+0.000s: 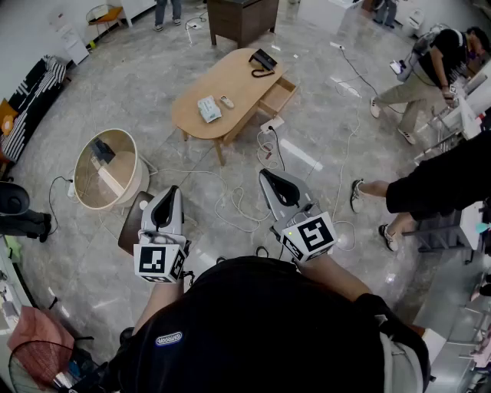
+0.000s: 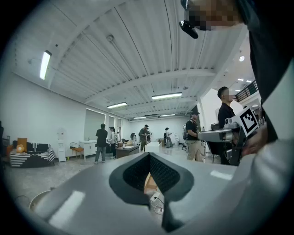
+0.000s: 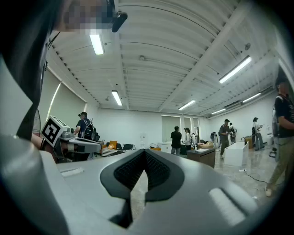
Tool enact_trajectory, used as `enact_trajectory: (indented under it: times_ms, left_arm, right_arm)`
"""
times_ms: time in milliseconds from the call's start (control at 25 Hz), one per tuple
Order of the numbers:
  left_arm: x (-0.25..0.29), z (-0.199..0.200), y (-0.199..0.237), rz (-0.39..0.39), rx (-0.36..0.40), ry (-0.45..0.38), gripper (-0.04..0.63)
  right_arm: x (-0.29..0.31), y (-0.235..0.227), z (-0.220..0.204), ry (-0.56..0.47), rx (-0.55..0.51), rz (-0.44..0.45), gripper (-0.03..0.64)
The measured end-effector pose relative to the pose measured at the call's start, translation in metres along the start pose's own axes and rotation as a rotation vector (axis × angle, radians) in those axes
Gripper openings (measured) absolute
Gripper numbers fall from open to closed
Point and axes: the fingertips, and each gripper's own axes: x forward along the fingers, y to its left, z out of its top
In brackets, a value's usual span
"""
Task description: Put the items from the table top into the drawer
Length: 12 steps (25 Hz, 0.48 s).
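A black corded telephone, a flat white and teal packet and a small white oblong item lie on the oval light wooden coffee table. They are straight ahead of both pairs of fingertips and well apart from them. The packet and the oblong item sit just beside each other near the table's middle, and the telephone is at the end farthest from the fingers. The table's shallow wooden drawer stands pulled open on the side nearer the right fingers.

The left gripper is held level. Its ribbed dark fingers meet at the tips, grip nothing, and leave only a narrow wedge through which a strip of the table shows. The right gripper is also level, with its fingers closed tip to tip on nothing.

White cables trail over the grey polished stone floor between the fingertips and the table. A round pale wood-rimmed tub stands to the outer side of the left fingers, and a dark wooden desk stands beyond the table.
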Motion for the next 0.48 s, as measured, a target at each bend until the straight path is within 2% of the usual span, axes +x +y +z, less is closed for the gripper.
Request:
enact_trajectory:
  times_ms: [360,480]
  left_arm:
    - [0.0069,0.0021,0.0019,-0.009,0.0,0.007,0.002]
    - [0.0099,0.0035,0.0045,-0.008,0.001,0.003,0.002]
  right_arm:
    - [0.0007,-0.0052,0.0004,0.004,0.012,-0.024,0.026]
    - [0.0014,-0.0097,0.0051,-0.029,0.029,-0.031,0.028]
